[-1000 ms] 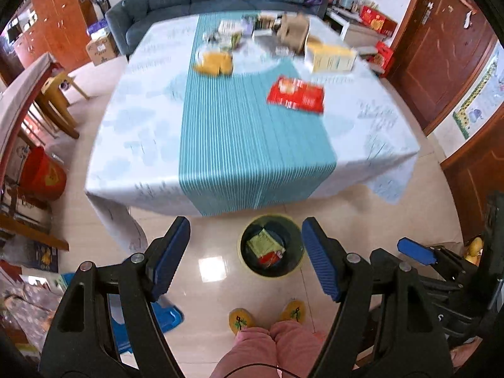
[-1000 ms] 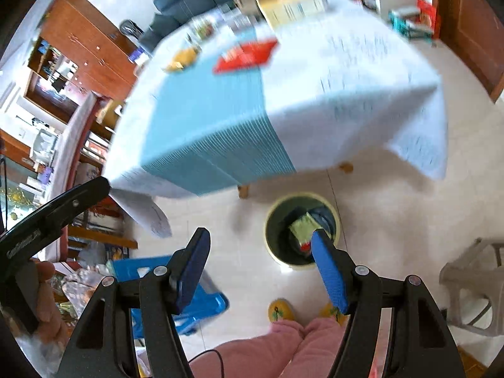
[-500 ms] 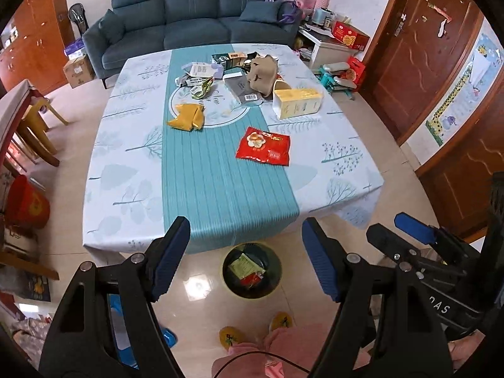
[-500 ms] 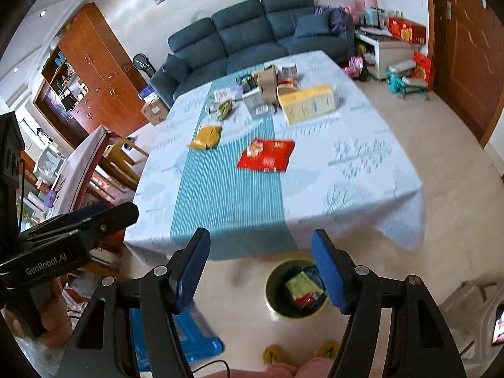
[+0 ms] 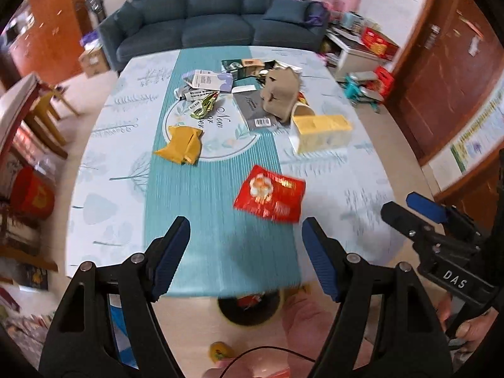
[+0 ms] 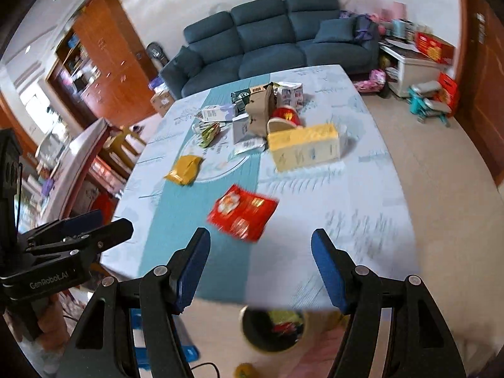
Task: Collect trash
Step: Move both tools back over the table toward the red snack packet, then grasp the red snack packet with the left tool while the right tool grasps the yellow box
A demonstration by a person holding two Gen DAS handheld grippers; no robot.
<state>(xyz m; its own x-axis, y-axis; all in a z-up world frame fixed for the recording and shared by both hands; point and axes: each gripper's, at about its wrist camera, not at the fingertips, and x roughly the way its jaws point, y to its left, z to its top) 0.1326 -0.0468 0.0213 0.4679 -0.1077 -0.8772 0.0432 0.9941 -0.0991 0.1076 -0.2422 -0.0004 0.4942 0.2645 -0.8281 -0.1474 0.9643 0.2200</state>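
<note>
Two tools, left tool [image 5: 245, 239] and right tool [image 6: 260, 252], spread apart, empty; red packet [image 6: 242, 216] nearest, yellow box [image 6: 304, 151] beyond

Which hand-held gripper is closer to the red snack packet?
Right, narrowly. The right hand-held gripper is just short of the red snack packet, which lies slightly left. The left hand-held gripper sits farther back; packet ahead-right.
</note>
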